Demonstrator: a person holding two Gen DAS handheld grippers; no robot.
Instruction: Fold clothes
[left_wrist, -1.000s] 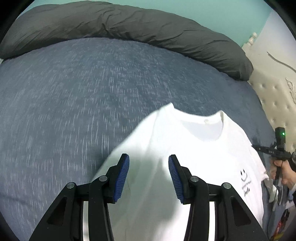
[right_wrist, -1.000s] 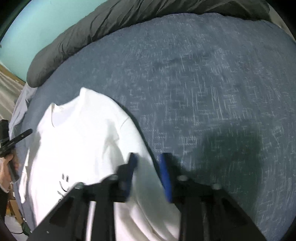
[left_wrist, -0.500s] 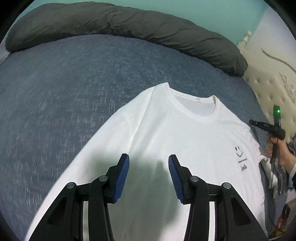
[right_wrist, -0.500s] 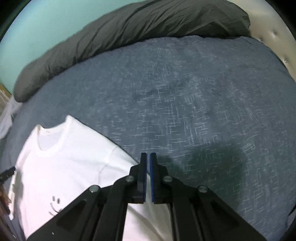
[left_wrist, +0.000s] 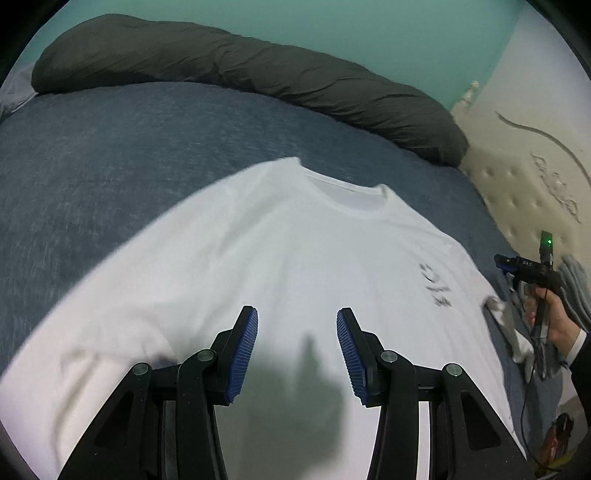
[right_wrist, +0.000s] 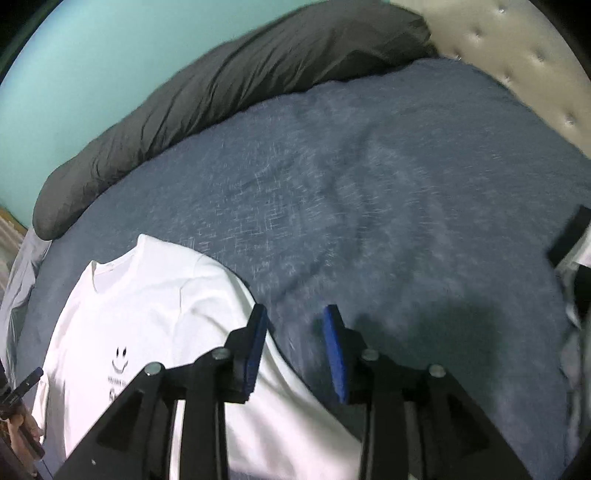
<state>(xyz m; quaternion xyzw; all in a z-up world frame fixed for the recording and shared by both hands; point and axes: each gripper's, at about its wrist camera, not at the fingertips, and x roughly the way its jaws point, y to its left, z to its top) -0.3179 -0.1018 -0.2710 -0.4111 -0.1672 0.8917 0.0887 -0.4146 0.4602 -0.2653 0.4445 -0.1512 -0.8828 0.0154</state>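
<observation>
A white T-shirt (left_wrist: 295, 258) with a small smiley print lies flat, front up, on the blue bedspread (left_wrist: 110, 166), collar at the far side. My left gripper (left_wrist: 296, 317) hovers open over the shirt's lower body, casting a shadow, with nothing between its blue pads. In the right wrist view the same T-shirt (right_wrist: 147, 314) fills the lower left. My right gripper (right_wrist: 294, 314) hangs over the sleeve's edge and the bedspread (right_wrist: 406, 221); its jaws are opening and hold nothing. A hand (left_wrist: 554, 321) grips that gripper's handle at the left wrist view's right edge.
A long dark grey bolster (left_wrist: 258, 74) lies along the far side of the bed under a teal wall. A cream tufted headboard (left_wrist: 524, 192) borders the right. Crumpled grey and white cloth (left_wrist: 517, 332) lies by the hand. Black and white items (right_wrist: 576, 240) sit at the bed's right edge.
My right gripper closed fully at the sleeve's edge, then opened and drew back. My left gripper drew back along the shirt, so more of the shirt shows.
</observation>
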